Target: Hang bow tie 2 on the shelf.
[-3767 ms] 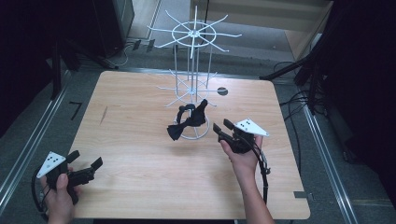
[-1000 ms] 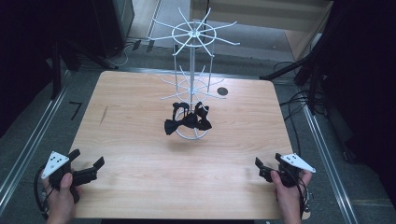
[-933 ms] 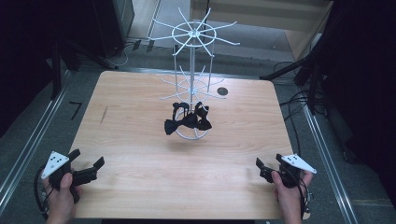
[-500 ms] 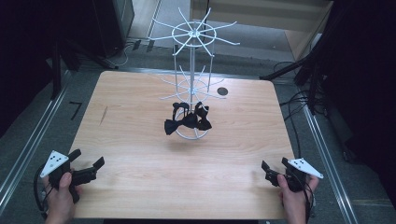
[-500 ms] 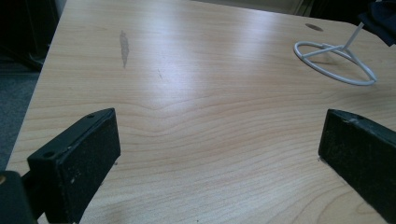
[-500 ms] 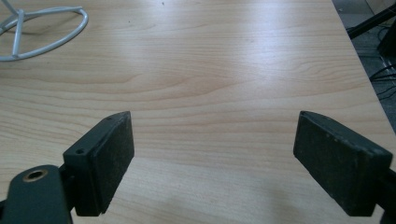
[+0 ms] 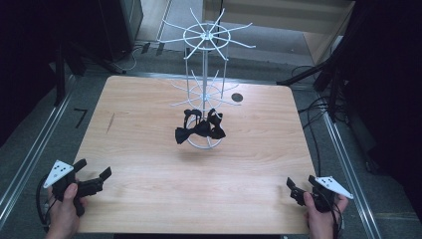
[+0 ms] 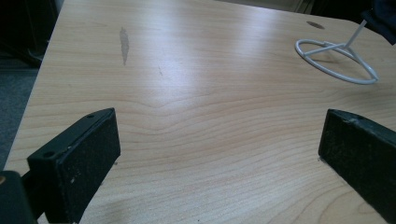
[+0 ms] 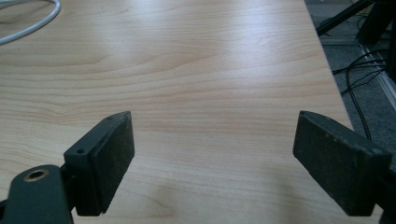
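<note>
Bow ties (image 7: 200,130): two black ones, soft and floppy, hang side by side from low arms of the wire rack (image 7: 205,69), above its ring base, mid counter (image 7: 149,164).
Reason: hung there for display, I judge.
Left tool (image 7: 94,183): jaws wide apart, empty, at the near left corner.
Right tool (image 7: 294,189): jaws wide apart, empty, at the near right corner, well apart from the rack.
</note>
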{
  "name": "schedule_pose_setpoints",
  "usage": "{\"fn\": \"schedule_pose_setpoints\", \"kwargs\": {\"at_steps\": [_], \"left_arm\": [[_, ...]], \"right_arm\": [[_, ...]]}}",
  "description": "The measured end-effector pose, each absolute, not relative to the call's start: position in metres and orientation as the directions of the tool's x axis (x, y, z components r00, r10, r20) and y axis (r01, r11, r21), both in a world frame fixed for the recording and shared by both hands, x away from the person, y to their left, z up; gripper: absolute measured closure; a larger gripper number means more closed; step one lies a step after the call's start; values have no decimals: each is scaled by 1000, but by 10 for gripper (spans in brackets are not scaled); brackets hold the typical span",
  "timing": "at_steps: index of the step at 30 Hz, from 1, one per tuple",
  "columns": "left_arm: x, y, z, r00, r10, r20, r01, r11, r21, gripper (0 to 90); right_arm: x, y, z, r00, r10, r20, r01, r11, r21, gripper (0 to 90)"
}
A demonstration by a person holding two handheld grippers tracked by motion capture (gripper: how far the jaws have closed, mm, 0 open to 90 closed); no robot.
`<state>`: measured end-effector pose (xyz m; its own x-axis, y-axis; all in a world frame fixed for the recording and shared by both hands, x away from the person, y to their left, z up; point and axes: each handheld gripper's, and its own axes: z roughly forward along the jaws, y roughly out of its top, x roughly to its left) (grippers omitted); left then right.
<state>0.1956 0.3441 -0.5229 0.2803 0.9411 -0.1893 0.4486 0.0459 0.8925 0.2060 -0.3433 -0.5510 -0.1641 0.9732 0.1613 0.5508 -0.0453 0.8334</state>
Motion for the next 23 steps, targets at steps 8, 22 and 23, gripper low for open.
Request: {"fn": "schedule_pose_setpoints", "kwargs": {"at_steps": [8, 22, 23], "left_arm": [[197, 345, -523, 279, 939, -200, 462, 52, 886, 0], [201, 343, -523, 238, 951, -197, 492, 57, 869, 0], [201, 343, -523, 238, 951, -197, 492, 57, 869, 0]], "right_arm": [[194, -352, -551, -136, 977, 164, 546, -64, 835, 132], [185, -357, -551, -103, 982, 161, 542, -81, 836, 132], [185, -357, -551, -103, 982, 158, 542, -78, 837, 132]]}}
